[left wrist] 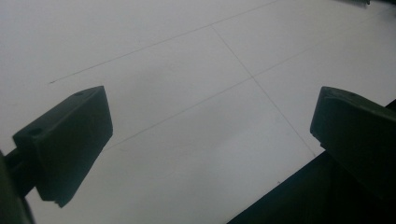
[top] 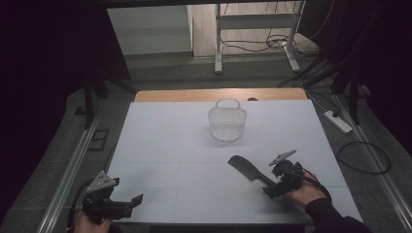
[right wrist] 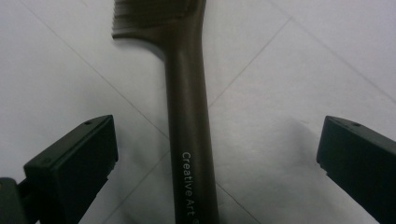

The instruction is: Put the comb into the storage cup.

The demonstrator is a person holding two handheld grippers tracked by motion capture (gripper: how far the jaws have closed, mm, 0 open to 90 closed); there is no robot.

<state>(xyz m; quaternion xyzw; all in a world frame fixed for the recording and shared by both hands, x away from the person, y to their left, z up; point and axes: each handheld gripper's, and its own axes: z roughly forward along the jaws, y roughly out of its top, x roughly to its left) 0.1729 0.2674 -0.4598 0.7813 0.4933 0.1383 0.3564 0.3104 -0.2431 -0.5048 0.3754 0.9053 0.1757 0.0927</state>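
A dark comb (top: 248, 170) lies flat on the white bench (top: 170, 141), at its near right part, its toothed head pointing toward the far left and its handle running back toward the person. The right gripper (top: 270, 189) sits low over the end of that handle, held in the person's right hand (top: 305, 193). In the right gripper view the comb (right wrist: 189, 116) runs straight up the middle, lettering reading "Creative Art" along its handle, and the two black fingers (right wrist: 74, 168) stand wide apart on either side of it, clear gaps between each finger and the handle, gripping nothing.

The left gripper (top: 136, 200) rests at the near left corner of the bench, well apart from the comb, its fingers (left wrist: 70, 140) spread wide over bare white surface and holding nothing.

Beyond the comb, toward the middle of the far half of the bench, stands a small white wire basket (top: 227, 120), upright, with its handle raised. The stretch of bench between comb and basket is bare. A power strip (top: 338, 121) lies on the floor off the bench's right edge
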